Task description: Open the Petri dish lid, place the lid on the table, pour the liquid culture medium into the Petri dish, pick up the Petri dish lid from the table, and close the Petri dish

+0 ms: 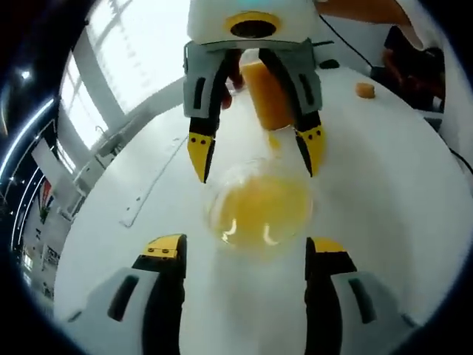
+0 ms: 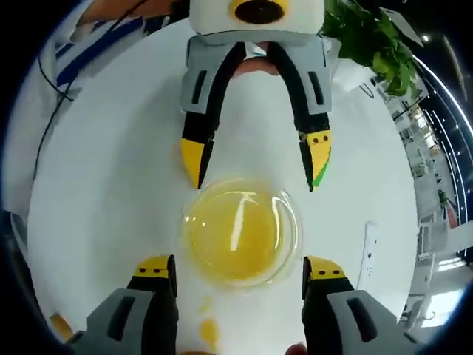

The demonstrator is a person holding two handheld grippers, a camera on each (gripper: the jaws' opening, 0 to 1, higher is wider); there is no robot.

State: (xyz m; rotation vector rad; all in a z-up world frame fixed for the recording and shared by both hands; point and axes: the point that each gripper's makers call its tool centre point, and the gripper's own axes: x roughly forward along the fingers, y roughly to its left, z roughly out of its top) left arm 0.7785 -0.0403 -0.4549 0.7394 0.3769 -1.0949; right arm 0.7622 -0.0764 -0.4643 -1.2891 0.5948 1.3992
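Right gripper view: the right gripper clamps a tilted bottle of orange culture medium, its mouth down so liquid drops into the Petri dish just ahead of its jaws. Opposite, the left gripper stands released, jaws spread either side of the uncovered dish on the white table, apparently bracketing it.

Bright office hall: large windows, potted plant

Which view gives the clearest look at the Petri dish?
The right gripper view: the Petri dish shows from above, whole rim and yellow liquid sharp. In the left gripper view the dish appears blurrier, at a lower angle.
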